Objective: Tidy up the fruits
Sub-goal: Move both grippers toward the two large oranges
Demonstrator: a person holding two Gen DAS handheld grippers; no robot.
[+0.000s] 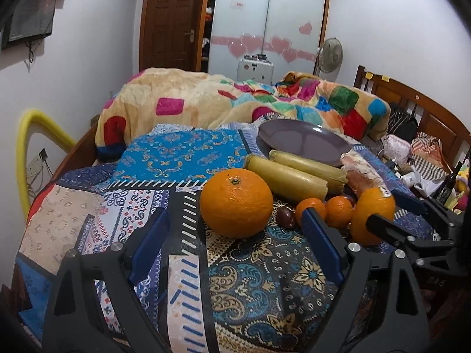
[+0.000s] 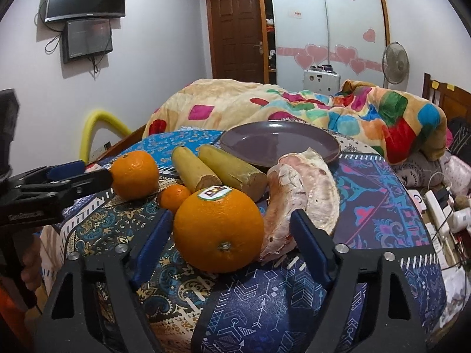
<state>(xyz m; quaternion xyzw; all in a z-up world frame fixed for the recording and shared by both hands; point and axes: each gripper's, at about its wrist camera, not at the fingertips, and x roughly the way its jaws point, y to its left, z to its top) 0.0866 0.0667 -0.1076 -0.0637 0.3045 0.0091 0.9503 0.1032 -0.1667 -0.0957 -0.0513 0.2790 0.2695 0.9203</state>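
Note:
A large orange (image 1: 235, 203) lies on the patterned cloth (image 1: 250, 279), and my left gripper (image 1: 235, 231) stands open around its near side with gaps on both sides. A second orange (image 2: 219, 232) with a sticker sits between the pads of my right gripper (image 2: 232, 235). The left pad is close and the right pad is clear of it, so this gripper is open. Behind the oranges are two yellow stalk pieces (image 2: 212, 167), small tangerines (image 1: 338, 210), peeled pomelo segments (image 2: 300, 191) and an empty purple plate (image 2: 279, 144). Each view shows the other gripper from the side, the right gripper (image 1: 388, 210) and the left gripper (image 2: 97, 170).
A dark small fruit (image 1: 285, 216) lies between the oranges. A bunched colourful quilt (image 1: 235, 100) fills the bed behind the plate. A power strip and cables (image 2: 441, 206) clutter the right side. A hand (image 2: 29, 261) holds the left gripper's handle.

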